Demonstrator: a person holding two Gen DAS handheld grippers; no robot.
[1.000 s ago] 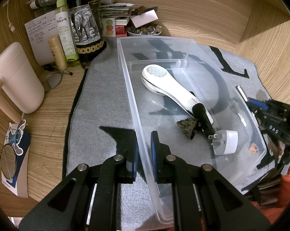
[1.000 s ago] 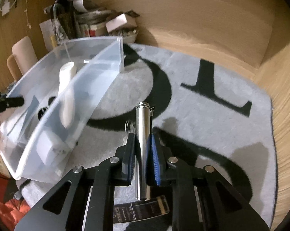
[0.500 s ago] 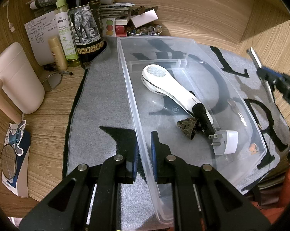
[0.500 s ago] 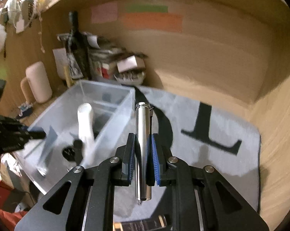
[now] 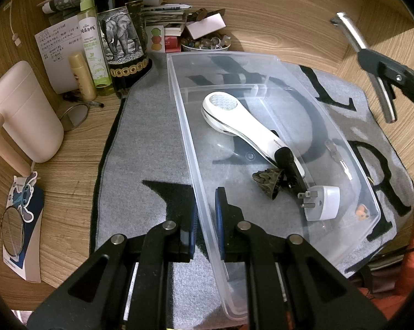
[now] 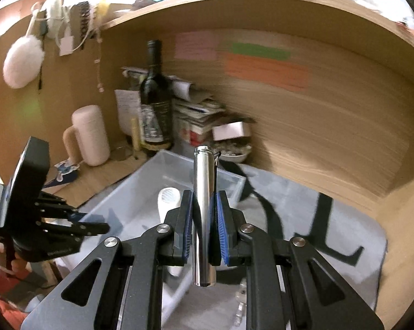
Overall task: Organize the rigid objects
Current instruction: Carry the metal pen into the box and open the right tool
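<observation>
Metal tube carried over clear bin; bin wall pinched.

Right gripper (image 6: 204,236) fingers clamp a slim polished metal tube (image 6: 204,214) mid-length, aloft above the clear plastic bin (image 5: 264,57) on the grey mat. Left gripper (image 5: 205,220) fingers narrow on the bin's near wall. Risks, as I judge: smooth tube slipping through the pads; a high release striking the white handheld device (image 5: 245,129) or plug (image 5: 321,202); bin tipping.

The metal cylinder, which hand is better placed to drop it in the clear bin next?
Right. The right gripper is shut on the metal cylinder, raised near the clear bin. The left gripper is clamped on the bin's near wall, probably steadying it.
</observation>
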